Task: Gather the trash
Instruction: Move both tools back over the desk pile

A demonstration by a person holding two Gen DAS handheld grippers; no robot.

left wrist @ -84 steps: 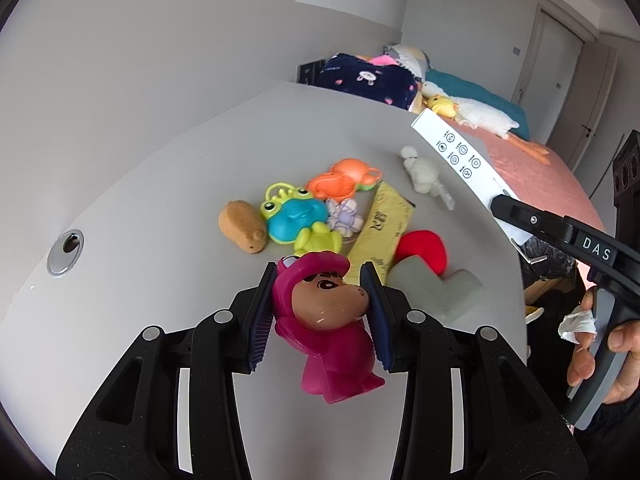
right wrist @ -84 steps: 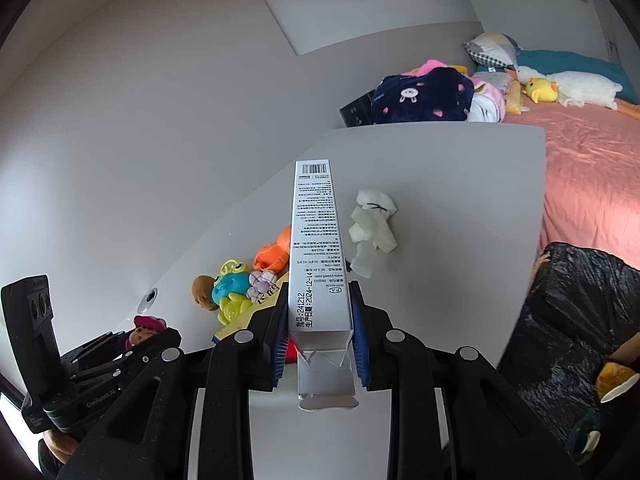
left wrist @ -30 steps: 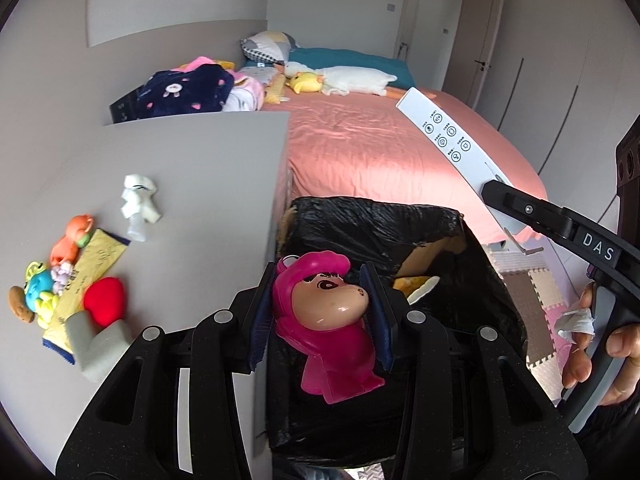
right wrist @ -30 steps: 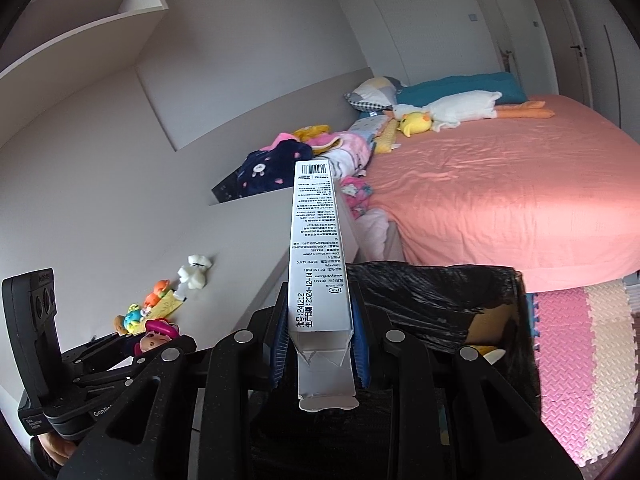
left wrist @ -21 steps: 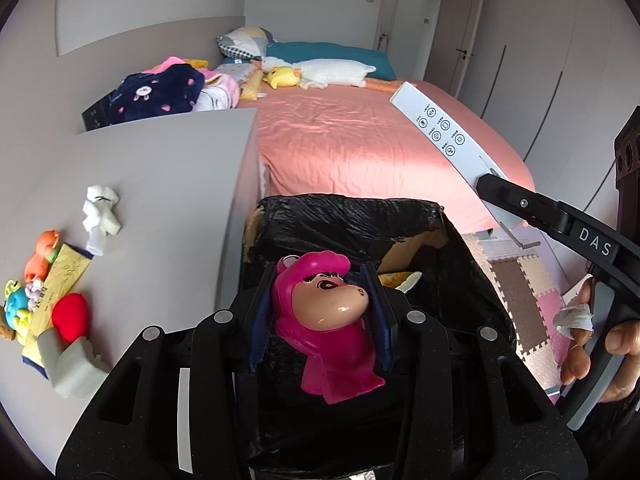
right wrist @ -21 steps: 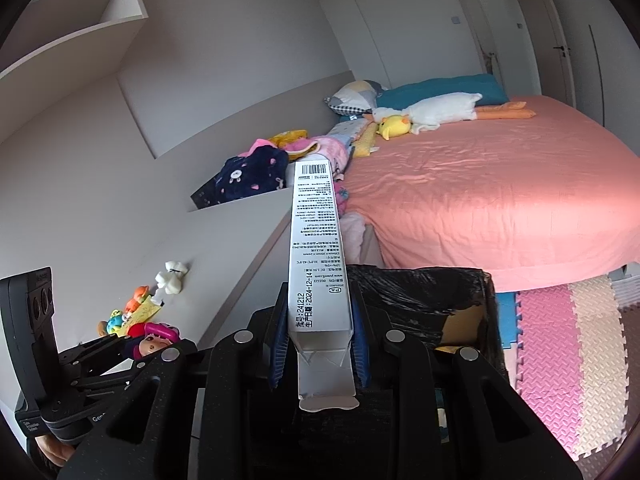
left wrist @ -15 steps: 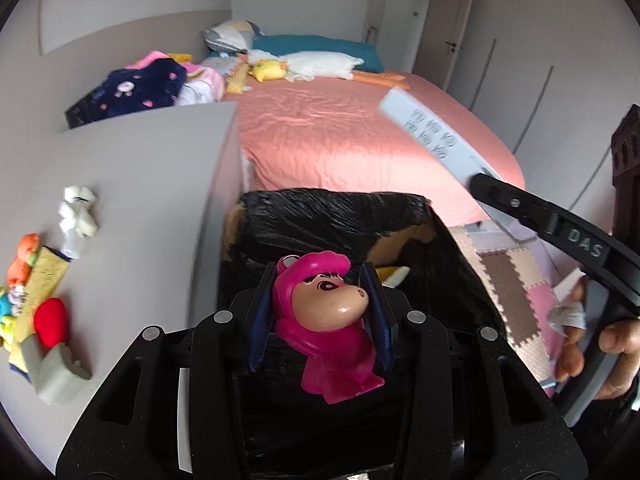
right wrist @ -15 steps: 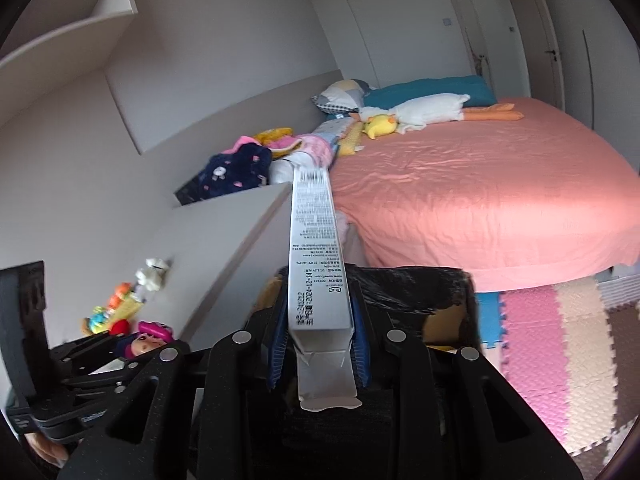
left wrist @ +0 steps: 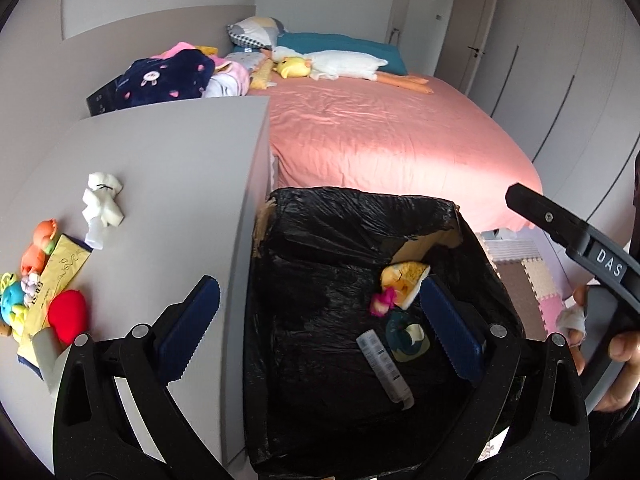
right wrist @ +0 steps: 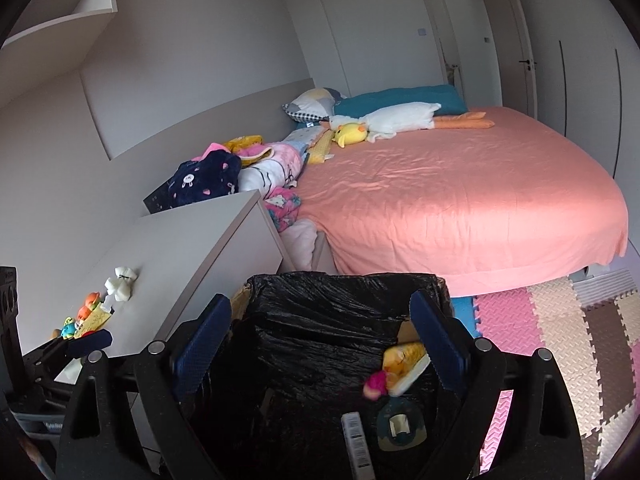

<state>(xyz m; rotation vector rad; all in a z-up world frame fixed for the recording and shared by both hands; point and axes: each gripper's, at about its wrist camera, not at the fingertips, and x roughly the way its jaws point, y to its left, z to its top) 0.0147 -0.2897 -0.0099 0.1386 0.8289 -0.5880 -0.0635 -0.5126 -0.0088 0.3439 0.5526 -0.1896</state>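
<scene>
Both hand-held grippers, left (left wrist: 318,324) and right (right wrist: 320,334), are held wide open, empty, above the black-lined bin (left wrist: 352,216) beside the grey table's (left wrist: 168,168) edge.

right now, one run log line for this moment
left gripper: open | right gripper: open | pink toy, white box: inside black-lined bin

Your bin (left wrist: 360,216) stands right of the desk (left wrist: 180,168), before the bed (left wrist: 380,132). In it lie a box (left wrist: 384,364) and a toy (left wrist: 380,304).
</scene>
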